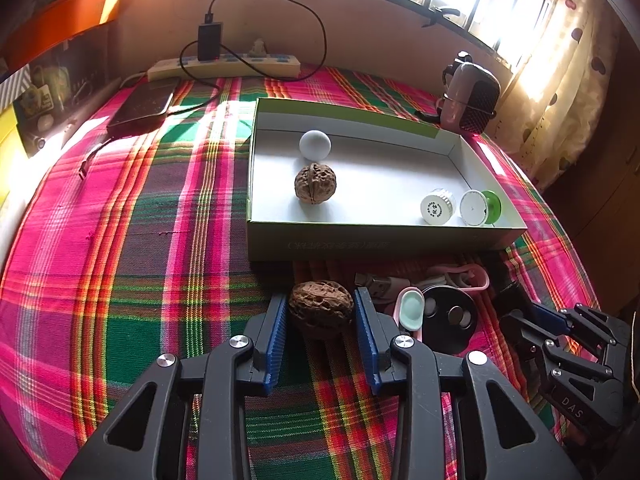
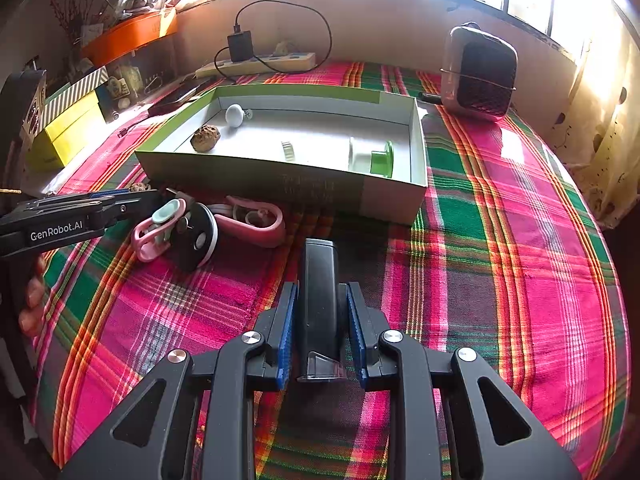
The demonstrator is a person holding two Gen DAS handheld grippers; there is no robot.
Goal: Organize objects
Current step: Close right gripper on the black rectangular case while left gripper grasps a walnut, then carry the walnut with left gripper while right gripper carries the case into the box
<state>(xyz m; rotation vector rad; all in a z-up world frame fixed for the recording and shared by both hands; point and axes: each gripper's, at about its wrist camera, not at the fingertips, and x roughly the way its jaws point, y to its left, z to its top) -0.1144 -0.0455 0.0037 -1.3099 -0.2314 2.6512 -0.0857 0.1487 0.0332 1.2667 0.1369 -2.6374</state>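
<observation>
With the shallow white-and-green cardboard box [image 1: 384,240] part filled, my right gripper [image 2: 322,320] clamps the black rectangular case [image 2: 320,300] while my left gripper [image 1: 320,320] pinches the wrinkled brown walnut [image 1: 320,307] by the box's near wall; next I'd lift both in.

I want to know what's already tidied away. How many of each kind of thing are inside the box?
Inside the box:
Walnuts: 1
White balls: 1
Spools: 2, one white and one white and green
Total: 4

Another walnut lies outside the box, between the left gripper's fingers, so it isn't counted.
</observation>
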